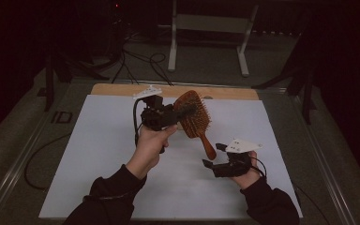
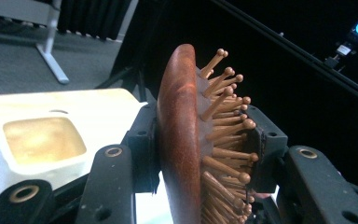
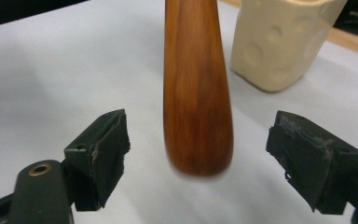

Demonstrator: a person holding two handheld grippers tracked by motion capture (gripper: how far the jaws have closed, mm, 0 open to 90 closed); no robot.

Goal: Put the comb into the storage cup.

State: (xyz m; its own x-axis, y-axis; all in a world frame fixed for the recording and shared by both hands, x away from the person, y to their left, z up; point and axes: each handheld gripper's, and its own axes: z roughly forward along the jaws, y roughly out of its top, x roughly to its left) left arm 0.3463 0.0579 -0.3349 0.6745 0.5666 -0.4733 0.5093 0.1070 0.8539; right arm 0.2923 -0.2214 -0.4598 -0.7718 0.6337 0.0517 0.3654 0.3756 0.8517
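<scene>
A wooden paddle hairbrush (image 1: 196, 117) is held up over the white mat, head up and handle slanting down to the right. My left gripper (image 1: 183, 112) is shut on its head. In the left gripper view the two pads clamp the brush (image 2: 177, 121) edge-on, one on the smooth back and one on the bristle tips, with my left gripper (image 2: 204, 144) around it. My right gripper (image 1: 214, 155) stands open just below the end of the handle. In the right gripper view the handle (image 3: 196, 93) hangs between the spread jaws of my right gripper (image 3: 205, 156) and touches neither pad.
A cream dimpled cup (image 3: 279, 42) stands on the mat behind the handle, and the same cup (image 2: 42, 140) is seen from above beside the brush head. The white mat (image 1: 98, 154) covers a wooden tabletop (image 1: 117, 89). A white stand (image 1: 173, 42) and cables lie on the floor beyond.
</scene>
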